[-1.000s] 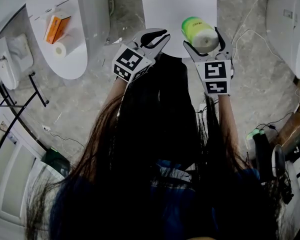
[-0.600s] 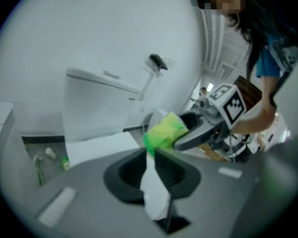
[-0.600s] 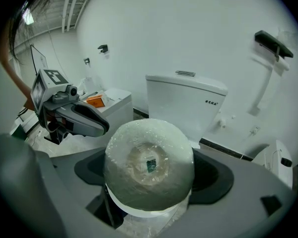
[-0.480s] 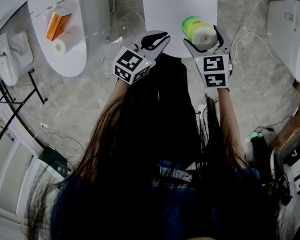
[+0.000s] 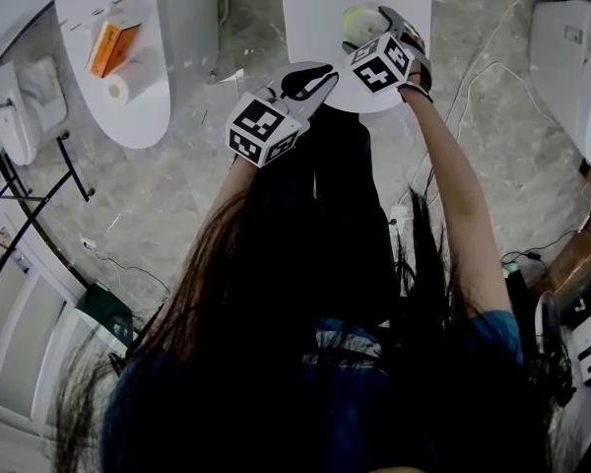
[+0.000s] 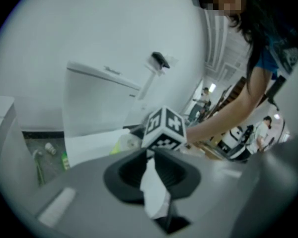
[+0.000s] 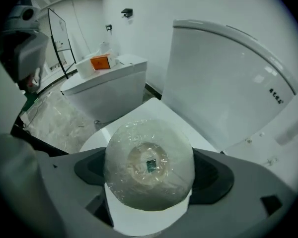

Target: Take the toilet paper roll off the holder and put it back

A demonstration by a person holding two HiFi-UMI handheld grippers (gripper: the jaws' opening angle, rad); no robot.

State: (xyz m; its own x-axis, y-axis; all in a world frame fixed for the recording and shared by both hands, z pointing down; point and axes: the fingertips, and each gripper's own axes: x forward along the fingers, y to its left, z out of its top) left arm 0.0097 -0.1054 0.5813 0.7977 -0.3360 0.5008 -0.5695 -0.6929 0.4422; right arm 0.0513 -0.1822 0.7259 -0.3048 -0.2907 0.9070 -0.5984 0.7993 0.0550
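Observation:
The toilet paper roll (image 5: 354, 22) is wrapped in clear plastic with a pale green band. My right gripper (image 5: 367, 20) is shut on it and holds it out over the white toilet seat (image 5: 315, 8) in the head view. In the right gripper view the roll's (image 7: 149, 170) round end faces the camera between the grey jaws of that right gripper (image 7: 150, 205), above the toilet's raised lid (image 7: 223, 78). My left gripper (image 5: 313, 75) hangs beside it, nearer me, shut with nothing in it (image 6: 156, 195). A small black fixture (image 7: 126, 12) sits on the far wall.
A second toilet (image 5: 167, 28) stands at the left, with an orange box (image 5: 111, 49) and a small paper roll (image 5: 117, 92) on it. A black rack (image 5: 39, 205) is at the far left. Another white fixture (image 5: 571, 57) and floor cables (image 5: 492, 57) are at the right.
My right gripper has reached forward and leftward with the roll, turning, and now holds it further over the white seat. The left gripper has stayed put.

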